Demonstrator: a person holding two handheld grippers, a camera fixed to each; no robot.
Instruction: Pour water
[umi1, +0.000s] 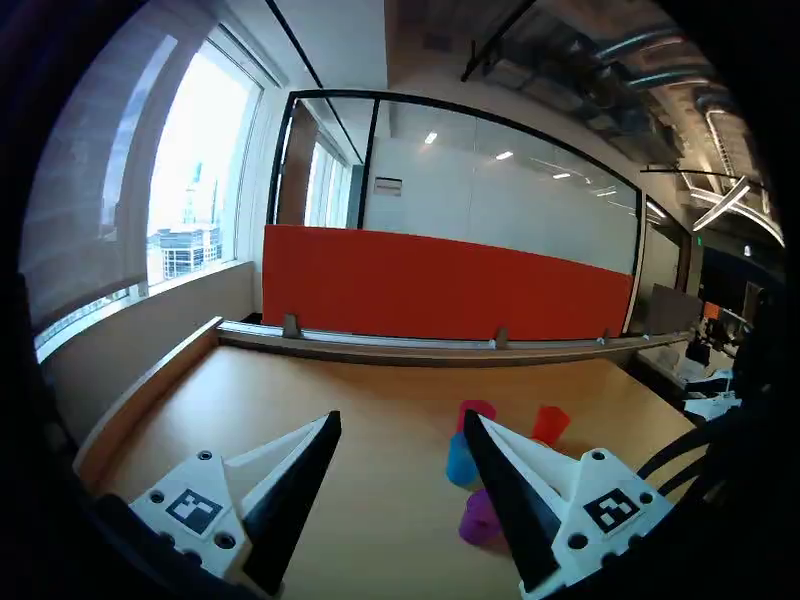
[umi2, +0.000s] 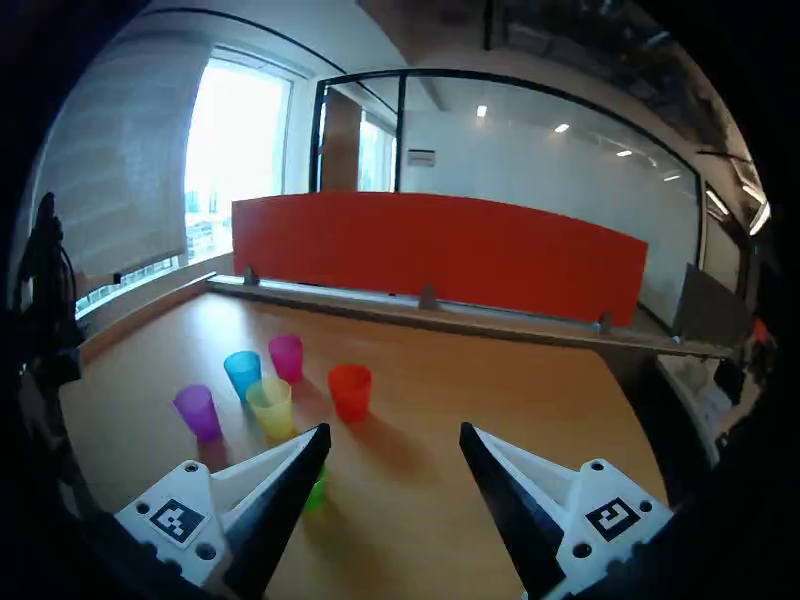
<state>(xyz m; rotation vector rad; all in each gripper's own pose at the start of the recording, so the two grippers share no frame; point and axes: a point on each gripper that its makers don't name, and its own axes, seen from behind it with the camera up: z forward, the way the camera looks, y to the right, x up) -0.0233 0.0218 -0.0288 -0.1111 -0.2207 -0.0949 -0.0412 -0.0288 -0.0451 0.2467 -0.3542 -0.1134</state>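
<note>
Left gripper (umi1: 400, 415) and right gripper (umi2: 393, 428) hung over a wooden desk (umi2: 480, 400), fingers spread wide, holding nothing.
Purple cup (umi2: 197, 411), blue cup (umi2: 242, 373), yellow cup (umi2: 271, 406), pink cup (umi2: 286, 356) and red cup (umi2: 349, 391) stood upright, clustered on the desk ahead-left of the right gripper.

An office, long wooden tabletop (umi2: 480, 380) with a red divider screen (umi2: 440, 250), glass partition wall (umi1: 500, 190) behind, strip lights (umi1: 725, 205) overhead, big window (umi1: 195, 180) onto city towers.
</note>
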